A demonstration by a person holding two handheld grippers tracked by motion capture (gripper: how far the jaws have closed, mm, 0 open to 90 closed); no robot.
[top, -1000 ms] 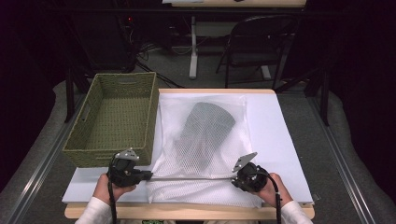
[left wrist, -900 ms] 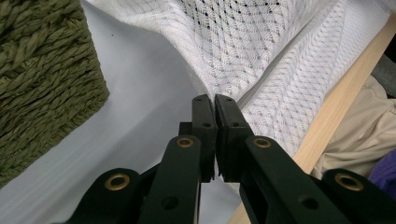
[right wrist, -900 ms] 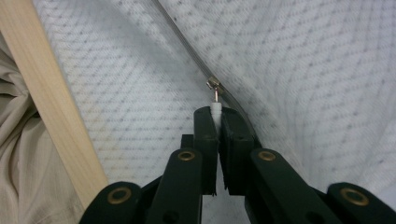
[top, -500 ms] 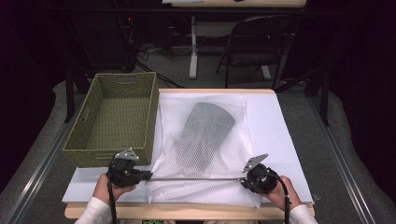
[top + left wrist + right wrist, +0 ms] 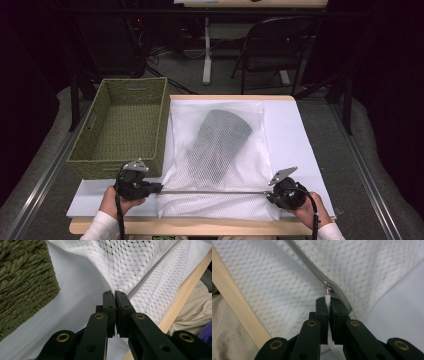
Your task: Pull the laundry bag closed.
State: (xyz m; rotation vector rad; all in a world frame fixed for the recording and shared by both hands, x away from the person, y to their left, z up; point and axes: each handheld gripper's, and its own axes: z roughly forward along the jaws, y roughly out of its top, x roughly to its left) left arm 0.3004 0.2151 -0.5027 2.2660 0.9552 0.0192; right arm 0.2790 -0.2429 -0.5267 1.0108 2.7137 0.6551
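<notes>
Tongs (image 5: pixel 327 301) pinch zipper pull (image 5: pixel 327 298) — garment (image 5: pixel 220 137) blurred inside mesh bag (image 5: pixel 215 200).

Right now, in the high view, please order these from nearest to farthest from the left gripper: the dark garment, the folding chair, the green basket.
From the left gripper:
1. Green basket, just beyond it, at the table's left.
2. Dark garment, inside the mesh bag, centre.
3. Folding chair, behind the table, far right.

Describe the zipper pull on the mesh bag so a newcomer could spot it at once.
Start at the white mesh laundry bag lying beside the green woven basket. Follow the grey zipper along its near edge toward the right gripper. The zipper pull is the small shiny metal slider there, its white tab pinched in the black jaws.
</notes>
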